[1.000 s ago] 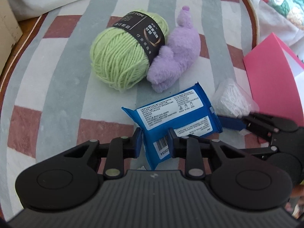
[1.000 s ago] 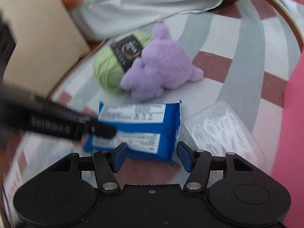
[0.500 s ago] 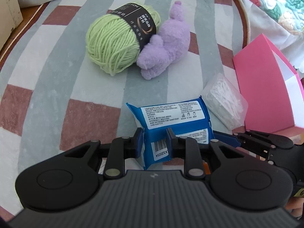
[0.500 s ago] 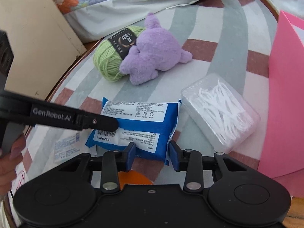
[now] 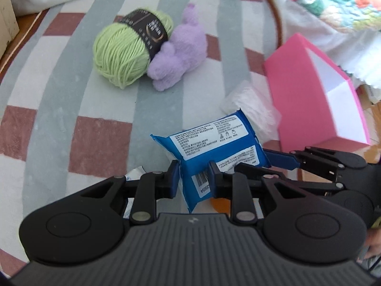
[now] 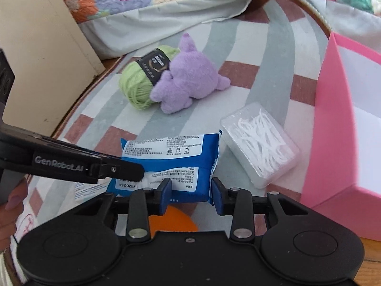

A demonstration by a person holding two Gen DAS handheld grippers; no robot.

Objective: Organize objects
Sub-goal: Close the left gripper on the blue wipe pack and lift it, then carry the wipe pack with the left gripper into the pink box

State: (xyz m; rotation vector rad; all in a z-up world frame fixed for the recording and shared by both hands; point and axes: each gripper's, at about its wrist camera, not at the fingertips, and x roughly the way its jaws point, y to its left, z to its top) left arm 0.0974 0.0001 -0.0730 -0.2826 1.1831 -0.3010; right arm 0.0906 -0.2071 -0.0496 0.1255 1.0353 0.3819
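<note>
Blue wipes pack [image 6: 171, 166], code LX320054, clamped at opposite ends by left gripper [image 5: 193, 176] and right gripper [image 6: 191, 194]; left arm reads "GenRobot.AI".

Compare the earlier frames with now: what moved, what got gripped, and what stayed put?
The right gripper closed onto the blue wipes pack, which the left gripper already pinched at its end. Both grippers now hold the pack, and it has shifted toward the pink box. The yarn ball, purple plush toy and clear floss-pick box stayed where they were.
</note>
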